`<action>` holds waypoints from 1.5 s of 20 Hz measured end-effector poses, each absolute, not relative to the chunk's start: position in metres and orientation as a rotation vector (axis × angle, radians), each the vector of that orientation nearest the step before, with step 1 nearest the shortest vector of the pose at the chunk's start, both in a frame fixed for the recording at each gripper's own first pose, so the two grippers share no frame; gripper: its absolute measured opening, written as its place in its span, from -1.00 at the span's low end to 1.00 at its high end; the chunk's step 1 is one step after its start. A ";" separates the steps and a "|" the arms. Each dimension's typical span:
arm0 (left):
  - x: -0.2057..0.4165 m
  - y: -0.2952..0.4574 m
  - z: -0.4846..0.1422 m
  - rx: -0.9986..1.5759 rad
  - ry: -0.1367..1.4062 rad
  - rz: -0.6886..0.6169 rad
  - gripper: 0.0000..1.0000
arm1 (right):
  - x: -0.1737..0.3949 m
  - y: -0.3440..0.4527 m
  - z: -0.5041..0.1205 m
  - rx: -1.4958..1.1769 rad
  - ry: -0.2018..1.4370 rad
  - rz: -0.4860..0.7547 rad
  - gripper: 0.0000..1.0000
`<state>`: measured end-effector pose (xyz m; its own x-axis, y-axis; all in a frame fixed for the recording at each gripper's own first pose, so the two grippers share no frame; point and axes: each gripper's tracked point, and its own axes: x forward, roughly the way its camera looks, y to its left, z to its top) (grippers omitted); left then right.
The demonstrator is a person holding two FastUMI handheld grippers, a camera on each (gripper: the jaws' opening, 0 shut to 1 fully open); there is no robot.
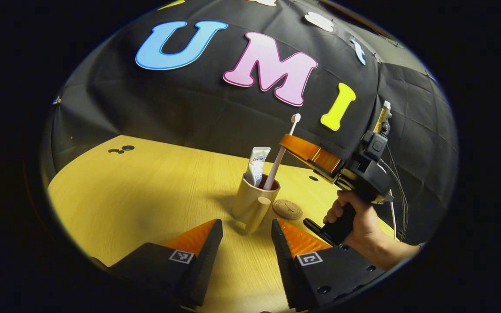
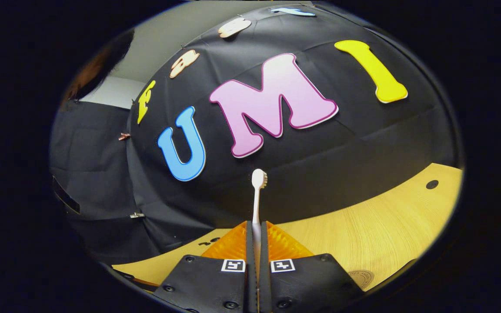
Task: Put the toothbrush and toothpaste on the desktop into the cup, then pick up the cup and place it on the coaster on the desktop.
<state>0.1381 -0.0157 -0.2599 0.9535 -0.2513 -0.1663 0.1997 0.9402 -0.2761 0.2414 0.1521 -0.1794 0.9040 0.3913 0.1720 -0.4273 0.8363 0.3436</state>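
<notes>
Wooden table [image 1: 146,191]: right gripper [image 2: 254,237] pinches toothbrush [image 2: 257,191] into cup [image 1: 255,202] beside toothpaste [image 1: 257,167], left gripper [image 1: 246,237] open near the front edge; next, release.

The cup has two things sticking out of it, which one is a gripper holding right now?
The toothbrush: the right gripper is shut on its handle. The toothpaste beside it stands free in the cup.

**The table and what stands on it**

The light wooden table [image 1: 146,191] has a visible grain and some small dark round holes [image 1: 128,148] near its far edge. On it stands a beige cup with a short peg-like handle [image 1: 252,204]. Just beside the cup, to its right in the left gripper view, lies a round brown coaster with a stamped mark [image 1: 287,209], apart from the cup.
</notes>
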 end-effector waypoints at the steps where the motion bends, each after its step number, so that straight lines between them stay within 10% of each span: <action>1: 0.139 -0.015 -0.260 -0.264 0.202 -0.228 0.41 | 0.242 0.152 -0.187 0.362 -0.082 0.429 -0.87; 8: 0.153 -0.015 -0.259 -0.293 0.204 -0.214 0.41 | 0.229 0.157 -0.225 0.361 0.024 0.450 -0.78; 15: 0.171 -0.029 -0.265 -0.281 0.248 -0.218 0.41 | 0.206 0.144 -0.241 0.433 0.116 0.454 -0.19; 16: 0.175 -0.032 -0.267 -0.277 0.266 -0.219 0.41 | 0.200 0.141 -0.245 0.439 0.131 0.455 -0.48; 17: 0.178 -0.035 -0.268 -0.272 0.284 -0.223 0.41 | 0.194 0.137 -0.249 0.442 0.152 0.454 -0.07; 18: 0.180 -0.038 -0.269 -0.262 0.304 -0.225 0.41 | 0.187 0.132 -0.252 0.449 0.173 0.454 -0.36; 20: 0.187 -0.040 -0.269 -0.222 0.343 -0.221 0.41 | 0.173 0.121 -0.258 0.471 0.210 0.456 0.11; 23: 0.196 -0.046 -0.266 -0.175 0.408 -0.234 0.41 | 0.154 0.106 -0.273 0.460 0.283 0.457 0.15; 24: 0.199 -0.049 -0.264 -0.170 0.430 -0.244 0.41 | 0.148 0.100 -0.278 0.445 0.307 0.458 -0.16; 25: 0.203 -0.048 -0.261 -0.163 0.450 -0.248 0.41 | 0.142 0.096 -0.283 0.432 0.327 0.465 0.20; 30: 0.216 -0.045 -0.275 -0.112 0.646 -0.233 0.42 | 0.114 0.074 -0.299 0.369 0.381 0.495 0.48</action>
<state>0.2161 -0.0449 -0.2750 0.7738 -0.2492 -0.5824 0.1800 0.9680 -0.1750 0.1143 0.0742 -0.2986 0.8135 0.5196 -0.2613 -0.3852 0.8180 0.4273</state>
